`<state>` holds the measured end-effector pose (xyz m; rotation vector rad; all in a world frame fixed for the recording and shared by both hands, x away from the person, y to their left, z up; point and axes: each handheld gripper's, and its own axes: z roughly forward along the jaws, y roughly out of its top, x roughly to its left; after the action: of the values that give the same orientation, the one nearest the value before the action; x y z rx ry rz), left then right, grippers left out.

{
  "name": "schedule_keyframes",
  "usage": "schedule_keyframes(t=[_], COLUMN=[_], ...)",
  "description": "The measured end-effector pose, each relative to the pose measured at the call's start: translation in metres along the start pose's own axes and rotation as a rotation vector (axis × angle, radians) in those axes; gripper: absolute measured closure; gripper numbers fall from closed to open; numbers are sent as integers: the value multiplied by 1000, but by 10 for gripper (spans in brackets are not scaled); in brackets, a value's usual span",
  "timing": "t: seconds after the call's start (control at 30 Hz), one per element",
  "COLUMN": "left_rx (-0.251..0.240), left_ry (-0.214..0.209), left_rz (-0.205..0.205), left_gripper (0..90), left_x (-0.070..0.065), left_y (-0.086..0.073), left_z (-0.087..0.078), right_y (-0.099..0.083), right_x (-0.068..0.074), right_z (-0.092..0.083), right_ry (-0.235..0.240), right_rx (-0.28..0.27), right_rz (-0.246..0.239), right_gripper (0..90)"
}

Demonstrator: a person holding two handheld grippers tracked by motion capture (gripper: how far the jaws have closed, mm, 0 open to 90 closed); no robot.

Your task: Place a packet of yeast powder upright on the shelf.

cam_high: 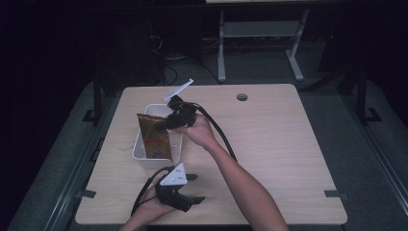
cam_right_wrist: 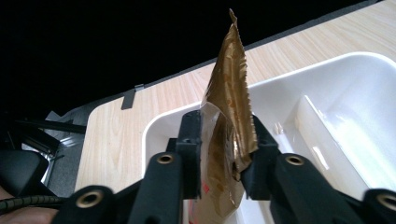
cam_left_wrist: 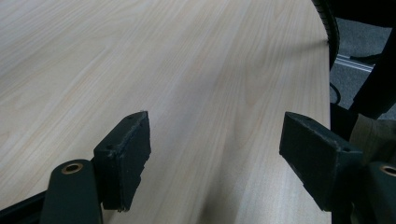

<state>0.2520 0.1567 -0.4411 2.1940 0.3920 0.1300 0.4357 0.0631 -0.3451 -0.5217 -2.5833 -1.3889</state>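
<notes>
A gold-brown foil pouch (cam_high: 155,136) with red print hangs over the white bin (cam_high: 140,147) at the table's left middle. My right gripper (cam_high: 166,123) is shut on the pouch's upper part. In the right gripper view the pouch (cam_right_wrist: 229,107) stands edge-on, pinched between the two black jaws, with the white bin (cam_right_wrist: 327,84) beneath it. My left gripper (cam_high: 195,187) rests low near the table's front edge, jaws wide apart. In the left gripper view my left gripper (cam_left_wrist: 215,144) is open over bare wood.
The light wooden table (cam_high: 269,139) has a round cable hole (cam_high: 242,97) at the back. A black cable (cam_high: 216,130) trails along the right forearm. A divider wall (cam_right_wrist: 313,116) splits the bin. Dark floor and a desk frame (cam_high: 260,43) lie beyond.
</notes>
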Motion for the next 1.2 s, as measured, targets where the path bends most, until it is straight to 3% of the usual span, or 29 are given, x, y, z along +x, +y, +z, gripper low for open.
schedule_keyframes(t=[0.4,1.2], left_rx=[-3,-3], left_ry=[-1,3], left_rz=[-7,-5], left_gripper=[243,242], left_x=[0,1], left_y=[0,0], left_z=[0,0], right_y=[-7,-20], right_x=[-6,-16], right_z=[-2,-11], right_ry=[-24,-46], right_rx=[11,12], right_rz=[38,99], right_gripper=[606,515])
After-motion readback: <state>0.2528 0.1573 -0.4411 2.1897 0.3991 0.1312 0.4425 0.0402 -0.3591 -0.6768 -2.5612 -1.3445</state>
